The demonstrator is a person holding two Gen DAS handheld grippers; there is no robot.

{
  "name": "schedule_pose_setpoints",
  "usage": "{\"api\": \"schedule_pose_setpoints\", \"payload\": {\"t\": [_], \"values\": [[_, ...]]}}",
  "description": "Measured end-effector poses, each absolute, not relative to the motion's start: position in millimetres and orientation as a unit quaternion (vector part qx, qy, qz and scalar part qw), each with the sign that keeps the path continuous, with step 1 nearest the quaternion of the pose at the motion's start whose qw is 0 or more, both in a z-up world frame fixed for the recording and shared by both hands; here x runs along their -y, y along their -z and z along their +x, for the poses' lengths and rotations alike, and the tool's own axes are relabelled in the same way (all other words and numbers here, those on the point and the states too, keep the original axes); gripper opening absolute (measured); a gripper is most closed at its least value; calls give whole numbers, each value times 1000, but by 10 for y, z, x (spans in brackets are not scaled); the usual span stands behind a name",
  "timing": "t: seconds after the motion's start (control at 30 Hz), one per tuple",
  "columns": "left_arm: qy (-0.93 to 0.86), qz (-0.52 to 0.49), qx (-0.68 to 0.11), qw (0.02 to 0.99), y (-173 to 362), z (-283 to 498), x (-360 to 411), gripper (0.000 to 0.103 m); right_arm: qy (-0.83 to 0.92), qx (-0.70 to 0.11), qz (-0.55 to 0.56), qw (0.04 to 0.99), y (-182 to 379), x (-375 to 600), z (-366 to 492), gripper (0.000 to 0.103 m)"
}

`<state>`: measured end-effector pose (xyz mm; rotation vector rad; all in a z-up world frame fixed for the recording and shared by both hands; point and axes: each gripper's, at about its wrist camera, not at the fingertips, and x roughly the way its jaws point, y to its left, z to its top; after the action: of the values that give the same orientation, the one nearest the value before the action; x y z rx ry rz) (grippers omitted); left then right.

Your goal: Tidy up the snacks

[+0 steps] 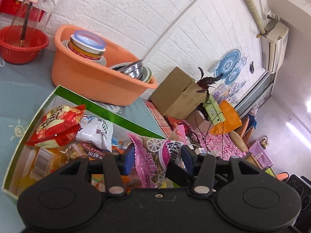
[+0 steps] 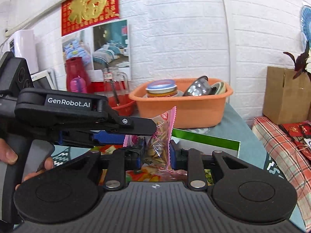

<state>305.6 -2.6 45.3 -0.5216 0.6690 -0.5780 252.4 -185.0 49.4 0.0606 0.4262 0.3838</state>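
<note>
A pink-edged clear snack bag of seeds (image 1: 153, 155) hangs over a green-rimmed box (image 1: 108, 114) full of snack packs. My left gripper (image 1: 158, 159) is shut on it, blue pads against both sides. In the right wrist view the same bag (image 2: 160, 136) stands upright between the pads of my right gripper (image 2: 157, 153), which is also shut on it. The left gripper (image 2: 143, 130) reaches in from the left and holds the bag higher up. A red pack (image 1: 56, 128) and a white pack (image 1: 97, 132) lie in the box.
An orange basin (image 1: 93, 77) with bowls and a tin stands behind the box, and a red basket (image 1: 21, 46) sits far left. A cardboard carton (image 1: 178, 93) sits on a checked cloth to the right. A person's hand (image 2: 9, 153) holds the left gripper's handle.
</note>
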Motion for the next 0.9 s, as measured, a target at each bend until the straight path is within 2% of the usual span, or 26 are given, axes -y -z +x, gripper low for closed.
{"api": "schedule_pose_setpoints", "payload": {"t": [0.07, 0.1, 0.13, 0.17, 0.2, 0.23, 0.43, 0.73, 0.9], "values": [[268, -253, -323, 872, -384, 3152, 44, 59, -187, -214, 34, 958, -428, 1868, 2618, 48], [260, -257, -320, 874, -345, 3167, 28, 92, -189, -218, 36, 957, -392, 1876, 2659, 54], [247, -263, -315, 878, -309, 3163, 1, 103, -190, -225, 32, 955, -352, 1871, 2700, 62], [236, -269, -308, 881, -282, 3142, -31, 103, -190, -236, 22, 953, -305, 1863, 2732, 73], [231, -273, -302, 884, -266, 3120, -57, 103, -184, -240, 13, 953, -261, 1863, 2739, 99], [232, -272, -303, 884, -254, 3109, -77, 103, -175, -234, 6, 956, -230, 1865, 2726, 103], [228, -255, -308, 888, -362, 2968, -95, 103, -157, -232, -6, 960, -223, 1886, 2631, 103], [220, -218, -269, 912, -922, 2206, -167, 103, -137, -191, -27, 972, -816, 2006, 1993, 103], [191, -180, -237, 935, -1064, 1606, -188, 103, -142, -186, -13, 972, -1023, 2167, 1540, 103]]}}
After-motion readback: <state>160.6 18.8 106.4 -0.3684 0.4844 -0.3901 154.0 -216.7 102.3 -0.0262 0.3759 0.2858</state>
